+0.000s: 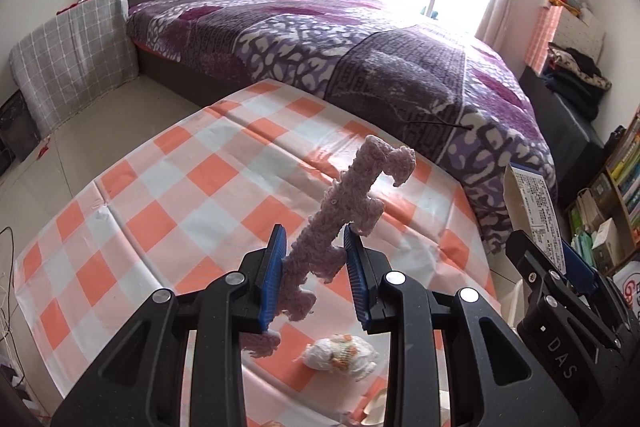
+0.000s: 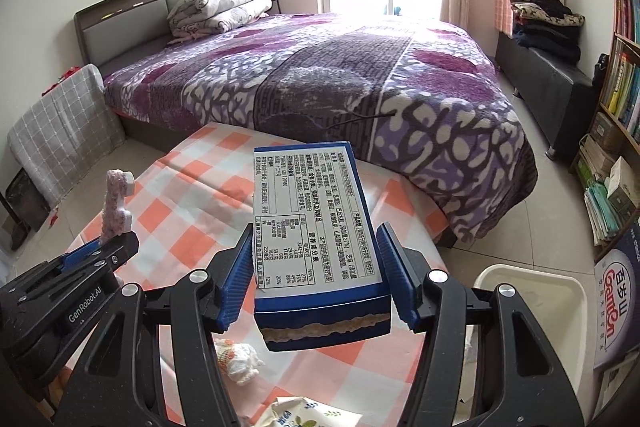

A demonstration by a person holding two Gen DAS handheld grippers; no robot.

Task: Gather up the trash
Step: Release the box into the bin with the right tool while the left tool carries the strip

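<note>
My left gripper (image 1: 314, 267) is shut on a pink foam packing piece (image 1: 344, 203) and holds it upright above the checked table (image 1: 160, 211). It shows at the left in the right wrist view (image 2: 116, 207). My right gripper (image 2: 316, 275) is shut on a blue carton box (image 2: 316, 227) with a white label, held above the table. The box and right gripper show at the right edge of the left wrist view (image 1: 532, 203). A crumpled white tissue (image 1: 340, 353) lies on the table below the left gripper and also shows in the right wrist view (image 2: 238, 359).
A white bin (image 2: 532, 291) stands on the floor right of the table. A wrapper (image 2: 304, 413) lies at the table's near edge. A purple-covered bed (image 2: 320, 75) is beyond the table. A bookshelf (image 2: 620, 99) is at the right. A grey checked cushion (image 1: 76, 55) leans at the left.
</note>
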